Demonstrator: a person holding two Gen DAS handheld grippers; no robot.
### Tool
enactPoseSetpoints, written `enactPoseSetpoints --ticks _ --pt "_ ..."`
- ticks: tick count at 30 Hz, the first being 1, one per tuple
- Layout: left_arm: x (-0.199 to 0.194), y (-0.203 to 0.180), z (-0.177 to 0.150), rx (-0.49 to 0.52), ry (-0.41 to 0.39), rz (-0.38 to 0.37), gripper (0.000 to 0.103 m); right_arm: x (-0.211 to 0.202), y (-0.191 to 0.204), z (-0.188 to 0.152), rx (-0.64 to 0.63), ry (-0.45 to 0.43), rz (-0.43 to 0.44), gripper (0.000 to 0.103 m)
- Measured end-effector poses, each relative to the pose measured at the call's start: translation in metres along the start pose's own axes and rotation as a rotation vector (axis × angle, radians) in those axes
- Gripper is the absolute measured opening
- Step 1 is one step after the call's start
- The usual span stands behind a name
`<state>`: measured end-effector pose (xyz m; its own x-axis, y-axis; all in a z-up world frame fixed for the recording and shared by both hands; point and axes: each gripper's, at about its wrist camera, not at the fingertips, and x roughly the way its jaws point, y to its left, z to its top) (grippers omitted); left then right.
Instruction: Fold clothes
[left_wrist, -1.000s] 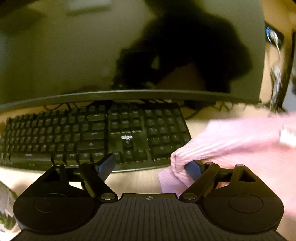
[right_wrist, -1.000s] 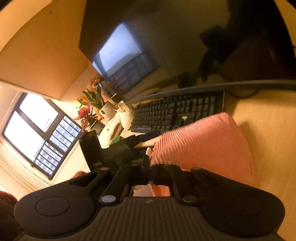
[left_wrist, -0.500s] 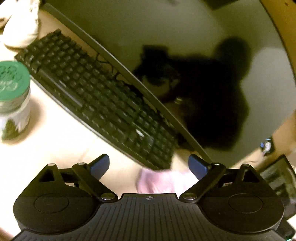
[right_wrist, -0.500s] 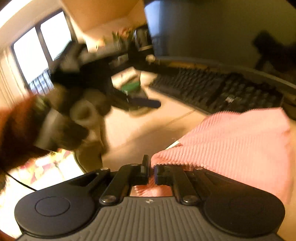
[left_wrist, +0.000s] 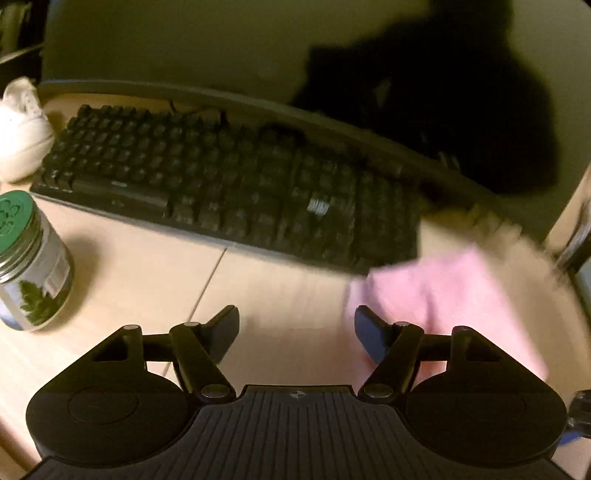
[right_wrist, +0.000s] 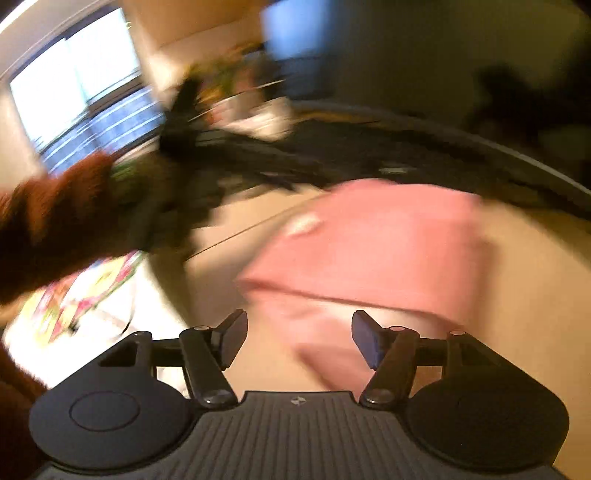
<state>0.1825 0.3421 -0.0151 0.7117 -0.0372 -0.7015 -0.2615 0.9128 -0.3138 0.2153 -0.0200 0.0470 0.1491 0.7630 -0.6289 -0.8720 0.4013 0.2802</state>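
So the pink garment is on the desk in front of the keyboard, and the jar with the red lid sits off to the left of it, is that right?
Not quite. The jar has a green lid, not a red one, as the left wrist view shows. The rest holds: the pink garment lies on the desk in front of the keyboard, with the jar off to the left.

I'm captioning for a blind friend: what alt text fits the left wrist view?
A pink garment lies on a wooden desk beyond the closing, empty left gripper, before a black keyboard. A green-lidded jar stands left.
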Motion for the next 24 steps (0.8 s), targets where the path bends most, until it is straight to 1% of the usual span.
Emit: enactPoseSetpoints --ticks 1,2,3,5,7,8,9,10,11,12,13,14,15,16,17,19,20,21,22,23,24 --pt "-0.006 0.001 0.003 -0.033 -0.012 -0.036 0.077 -0.007 -0.01 -0.001 0.048 -0.021 -0.029 0.065" --pt "-0.012 0.001 0.003 -0.065 -0.01 -0.096 0.083 -0.012 -0.021 0.0 0.1 -0.043 -0.056 0.065" --pt "-0.016 -0.004 -0.001 -0.072 0.001 -0.151 0.09 -0.016 -0.031 0.001 0.151 -0.065 -0.083 0.065" --pt "-0.022 -0.015 -0.011 -0.081 0.024 -0.261 0.093 -0.023 -0.05 0.002 0.25 -0.105 -0.125 0.065" --pt "-0.012 -0.022 -0.017 -0.075 0.053 -0.263 0.091 -0.021 -0.064 0.003 0.327 -0.13 -0.136 0.066" --pt "-0.007 -0.025 -0.019 -0.072 0.067 -0.261 0.085 -0.016 -0.069 0.005 0.347 -0.134 -0.143 0.066" --pt "-0.001 -0.029 -0.022 -0.068 0.082 -0.259 0.074 -0.011 -0.072 0.006 0.358 -0.134 -0.148 0.066" --pt "0.004 -0.032 -0.025 -0.065 0.096 -0.257 0.069 -0.007 -0.075 0.008 0.367 -0.132 -0.151 0.066" --pt "0.012 -0.028 -0.021 -0.109 0.099 -0.271 0.064 0.003 -0.074 0.011 0.373 -0.13 -0.156 0.066" --pt "0.017 -0.025 -0.016 -0.135 0.086 -0.278 0.05 0.011 -0.073 0.014 0.373 -0.126 -0.16 0.066" --pt "0.021 -0.022 -0.01 -0.16 0.071 -0.285 0.041 0.017 -0.072 0.014 0.368 -0.122 -0.164 0.066" --pt "0.023 -0.022 -0.002 -0.165 0.037 -0.291 0.028 0.021 -0.07 0.014 0.355 -0.117 -0.172 0.066" --pt "0.023 -0.022 0.006 -0.168 0.0 -0.298 0.028 0.024 -0.067 0.015 0.335 -0.109 -0.186 0.066" --pt "0.02 -0.021 0.012 -0.159 -0.05 -0.299 0.028 0.027 -0.064 0.015 0.314 -0.099 -0.202 0.066" --pt "0.018 -0.02 0.018 -0.136 -0.086 -0.276 0.031 0.03 -0.062 0.015 0.297 -0.089 -0.218 0.066" --pt "0.013 -0.013 0.021 -0.091 -0.092 -0.156 0.048 0.035 -0.06 0.014 0.273 -0.071 -0.243 0.067" --pt "0.01 -0.009 0.022 -0.068 -0.093 -0.094 0.058 0.035 -0.06 0.013 0.278 -0.067 -0.241 0.067" --pt "0.008 -0.006 0.024 -0.046 -0.094 -0.032 0.059 0.032 -0.06 0.011 0.29 -0.066 -0.233 0.07" --pt "0.005 0.0 0.022 -0.056 -0.083 -0.013 0.059 0.03 -0.06 0.01 0.302 -0.065 -0.225 0.076" --pt "-0.001 0.005 0.017 -0.09 -0.063 -0.047 0.062 0.028 -0.06 0.008 0.323 -0.065 -0.205 0.079" --pt "-0.007 0.01 0.011 -0.125 -0.043 -0.085 0.072 0.028 -0.062 0.005 0.35 -0.056 -0.178 0.083"
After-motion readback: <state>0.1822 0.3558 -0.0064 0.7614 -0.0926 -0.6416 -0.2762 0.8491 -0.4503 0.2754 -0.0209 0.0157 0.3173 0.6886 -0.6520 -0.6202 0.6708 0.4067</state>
